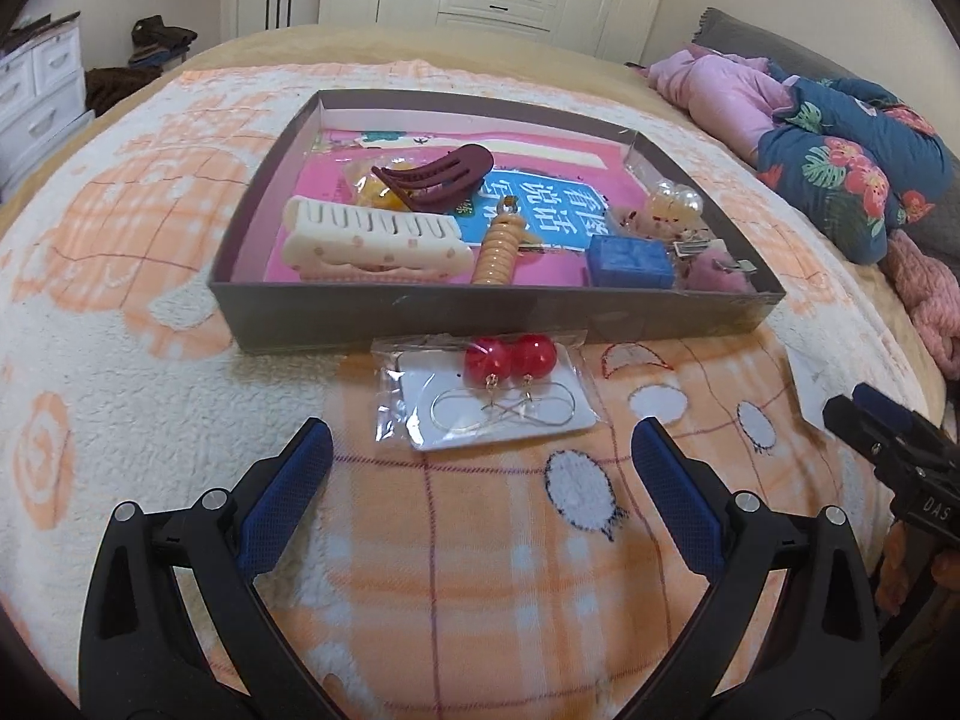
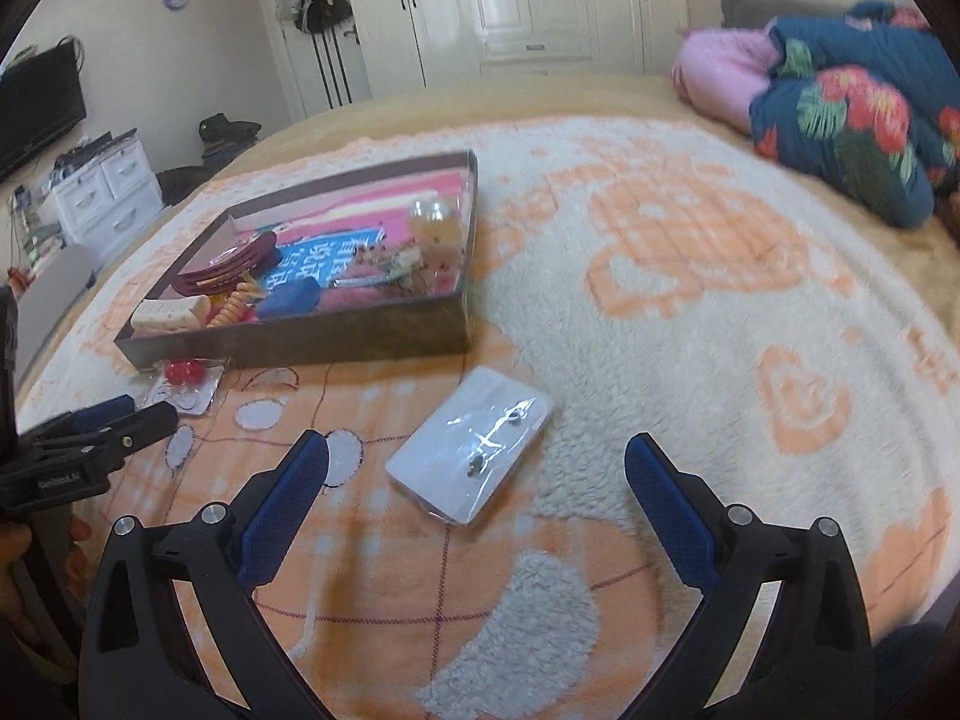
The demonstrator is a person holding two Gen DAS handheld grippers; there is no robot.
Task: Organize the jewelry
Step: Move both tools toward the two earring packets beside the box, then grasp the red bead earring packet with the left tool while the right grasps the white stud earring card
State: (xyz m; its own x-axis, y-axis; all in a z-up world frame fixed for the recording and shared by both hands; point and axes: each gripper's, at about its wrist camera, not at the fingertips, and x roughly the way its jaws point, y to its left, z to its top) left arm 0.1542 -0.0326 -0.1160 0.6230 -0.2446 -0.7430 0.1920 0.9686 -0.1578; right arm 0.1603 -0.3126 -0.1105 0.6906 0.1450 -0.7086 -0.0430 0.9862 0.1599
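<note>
A shallow grey box [image 1: 420,315] lies on the bed blanket, holding hair clips, a blue case [image 1: 627,261] and small trinkets. A clear packet of red ball earrings [image 1: 486,399] lies in front of the box, just beyond my open, empty left gripper [image 1: 483,450]. In the right wrist view, a white card of small stud earrings [image 2: 474,450] in plastic lies between and just ahead of my open, empty right gripper [image 2: 477,462]. The box [image 2: 336,336] and the red earrings [image 2: 183,381] sit to its left. The left gripper shows at that view's left edge [image 2: 114,420].
The orange and white fleece blanket [image 1: 180,228] covers the bed. Folded pink and floral blue bedding [image 1: 840,156] lies at the right. White drawers [image 2: 102,192] and wardrobes [image 2: 528,0] stand beyond the bed. The right gripper's tip shows at the right of the left wrist view [image 1: 882,432].
</note>
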